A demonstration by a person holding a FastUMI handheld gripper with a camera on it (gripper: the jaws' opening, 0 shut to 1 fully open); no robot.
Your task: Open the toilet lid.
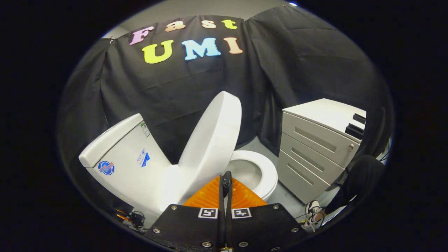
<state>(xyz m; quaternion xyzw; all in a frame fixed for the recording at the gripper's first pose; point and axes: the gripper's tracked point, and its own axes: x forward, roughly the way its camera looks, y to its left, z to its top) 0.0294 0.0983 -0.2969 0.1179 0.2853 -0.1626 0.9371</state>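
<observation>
Pressed together, my gripper (225, 183) has its orange fingers (206, 196) closed with nothing between them, the tips just in front of the raised toilet lid (213, 136). That lid stands nearly upright, tilted toward the tank (119, 154). Beyond the tips, the seat (269, 171) rings the open bowl. A drawer cabinet (315, 147) stands beside it, near what seems a person's leg (357, 178).
</observation>
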